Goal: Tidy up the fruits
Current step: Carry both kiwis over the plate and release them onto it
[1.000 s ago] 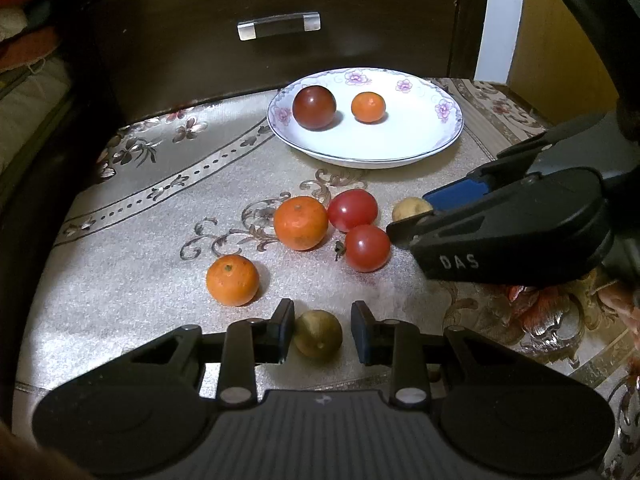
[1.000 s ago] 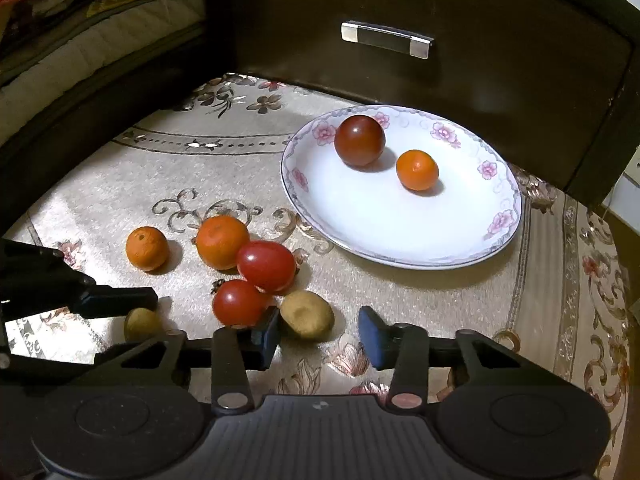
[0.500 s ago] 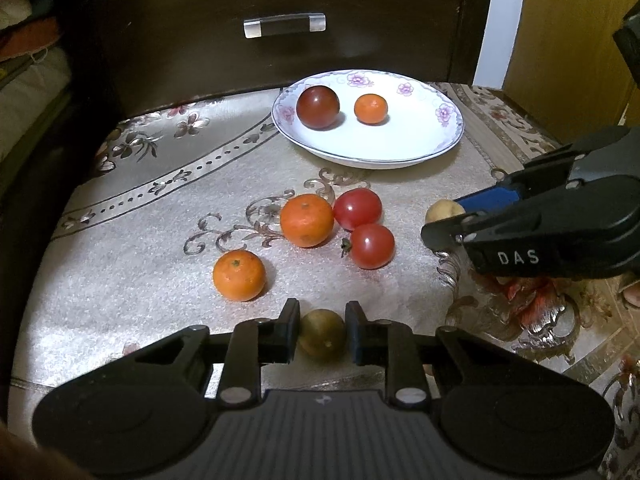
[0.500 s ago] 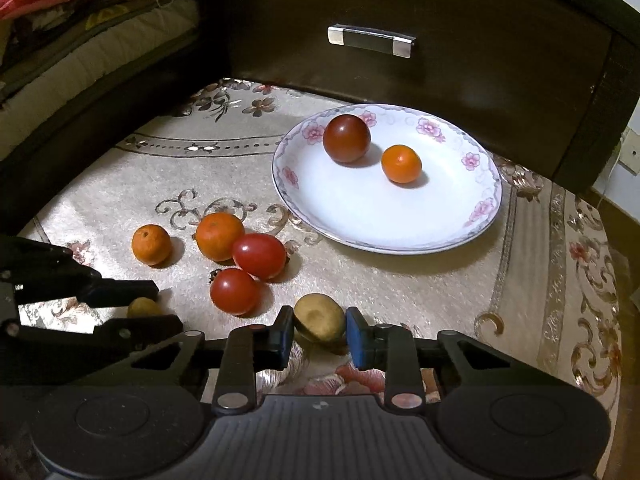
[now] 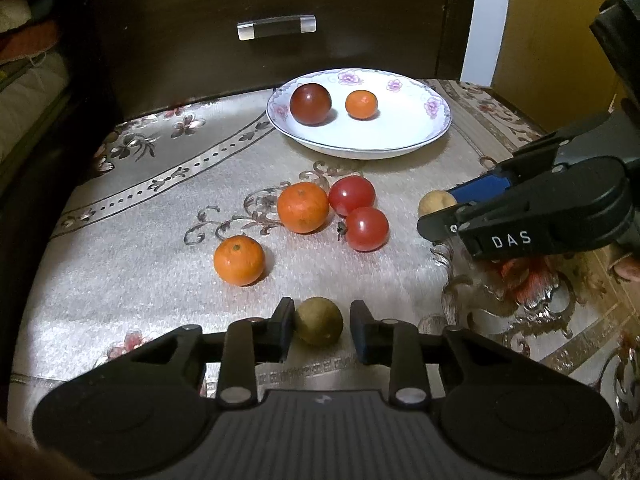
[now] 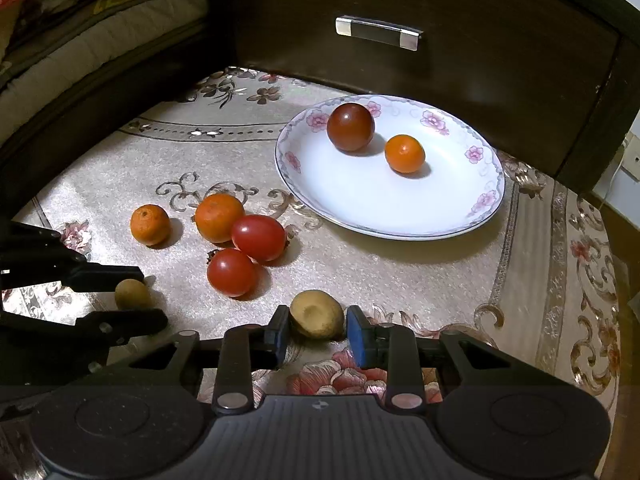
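Grasp step, both sides. Left claw point(image 5: 322, 320) straddles the green fruit point(image 5: 319, 321) on the desk point(image 5: 140, 240). Its jaws have just been opening: one pad touches, the other stands just clear, so nothing is clamped. Right claw point(image 6: 318, 324) is clamped on the tan fruit point(image 6: 316, 314), which sits on the desk. Its jaws have just opened a little, so I judge the grip light. Next: I close left fully, firm up right, lift both and carry them to the plate point(image 5: 392, 132). Round fruit may squirt out.
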`<state>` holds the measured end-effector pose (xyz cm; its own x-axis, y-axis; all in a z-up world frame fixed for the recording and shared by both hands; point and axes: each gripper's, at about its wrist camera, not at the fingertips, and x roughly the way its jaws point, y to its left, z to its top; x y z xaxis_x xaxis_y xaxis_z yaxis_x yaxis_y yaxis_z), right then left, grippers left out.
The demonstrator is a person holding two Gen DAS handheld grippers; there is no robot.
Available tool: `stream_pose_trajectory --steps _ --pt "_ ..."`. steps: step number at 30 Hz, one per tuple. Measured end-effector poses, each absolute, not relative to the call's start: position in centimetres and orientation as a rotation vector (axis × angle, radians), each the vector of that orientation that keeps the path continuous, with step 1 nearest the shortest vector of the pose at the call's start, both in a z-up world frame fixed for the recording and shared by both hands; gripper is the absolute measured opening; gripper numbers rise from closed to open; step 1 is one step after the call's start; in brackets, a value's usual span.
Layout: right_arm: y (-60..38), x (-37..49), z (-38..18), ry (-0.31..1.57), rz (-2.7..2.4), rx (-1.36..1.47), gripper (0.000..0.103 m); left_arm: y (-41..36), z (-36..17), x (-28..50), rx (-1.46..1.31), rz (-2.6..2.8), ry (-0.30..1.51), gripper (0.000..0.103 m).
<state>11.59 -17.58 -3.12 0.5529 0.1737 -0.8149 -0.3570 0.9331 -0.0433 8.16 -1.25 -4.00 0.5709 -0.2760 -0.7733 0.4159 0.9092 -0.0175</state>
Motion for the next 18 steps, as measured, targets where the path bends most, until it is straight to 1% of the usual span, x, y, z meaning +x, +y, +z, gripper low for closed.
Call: stream_pose_trajectory --steps 2,5,9,18 --pt "-17.6 11.5 -3.1 0.936 0.314 -0.215 0.026 -1.1 -4.0 8.0 0.175 -0.409 0.879 0.036" --pt "-17.6 11.5 -3.0 0.947 0.311 -0.215 0.025 -1.0 -3.8 8.0 0.171 -0.408 0.888 0.032" --pt "-17.6 11.4 -2.6 0.945 0.317 -0.205 0.024 -0.9 -3.5 8.5 0.141 -0.412 0.893 0.031" --pt "-18.2 12.2 -0.6 0.888 0.295 -0.150 0.024 -1.5 -1.2 11.2 0.092 -0.394 0.832 0.031"
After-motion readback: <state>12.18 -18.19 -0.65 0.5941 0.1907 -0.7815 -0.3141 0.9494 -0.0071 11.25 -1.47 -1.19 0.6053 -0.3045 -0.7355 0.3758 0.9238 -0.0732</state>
